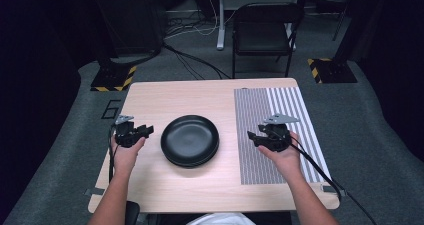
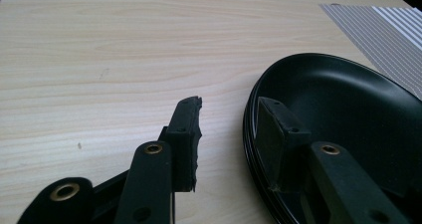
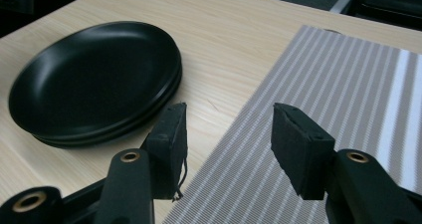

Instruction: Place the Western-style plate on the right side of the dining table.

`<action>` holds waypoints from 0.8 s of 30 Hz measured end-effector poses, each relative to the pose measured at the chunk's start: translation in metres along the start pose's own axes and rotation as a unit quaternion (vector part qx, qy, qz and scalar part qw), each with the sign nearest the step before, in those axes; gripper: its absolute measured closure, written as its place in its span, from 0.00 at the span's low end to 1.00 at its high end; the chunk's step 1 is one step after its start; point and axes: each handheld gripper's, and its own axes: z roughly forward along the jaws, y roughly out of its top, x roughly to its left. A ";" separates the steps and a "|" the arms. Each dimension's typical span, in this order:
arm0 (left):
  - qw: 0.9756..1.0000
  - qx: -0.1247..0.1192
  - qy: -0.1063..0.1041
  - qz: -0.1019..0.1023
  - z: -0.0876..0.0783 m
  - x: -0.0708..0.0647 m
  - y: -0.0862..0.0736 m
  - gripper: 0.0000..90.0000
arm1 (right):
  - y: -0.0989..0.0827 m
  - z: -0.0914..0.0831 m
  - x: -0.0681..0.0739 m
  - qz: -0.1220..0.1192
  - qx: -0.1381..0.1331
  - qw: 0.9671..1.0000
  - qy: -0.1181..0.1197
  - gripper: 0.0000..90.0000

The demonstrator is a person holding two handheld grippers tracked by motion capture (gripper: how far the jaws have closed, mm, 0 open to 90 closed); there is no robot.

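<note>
A stack of black plates (image 1: 190,140) sits in the middle of the wooden table (image 1: 175,95). My left gripper (image 1: 148,130) hovers just left of the stack, jaws open. In the left gripper view the left gripper (image 2: 229,109) straddles the near rim of the plates (image 2: 348,109), one jaw over bare wood and one over the rim, with no pad pressing on it. My right gripper (image 1: 251,137) is open above the left edge of a grey striped placemat (image 1: 260,110). The right gripper view shows the right gripper (image 3: 230,112) empty, with the plates (image 3: 94,69) to its left and the placemat (image 3: 338,84) beneath.
The placemat (image 2: 383,30) covers the table's right third, reaching from the back edge towards the front. A black folding chair (image 1: 262,30) and floor cables stand beyond the far edge. Bare wood lies behind and in front of the plates.
</note>
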 end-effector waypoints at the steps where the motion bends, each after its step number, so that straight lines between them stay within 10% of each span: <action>1: 1.000 0.001 0.000 0.000 -0.001 0.001 0.000 0.68 | 0.002 0.003 0.003 -0.001 0.000 1.000 0.001 0.53; 24: 1.000 -0.006 -0.006 0.013 -0.011 -0.009 0.000 0.76 | 0.015 0.056 0.026 0.025 0.014 0.999 0.027 0.59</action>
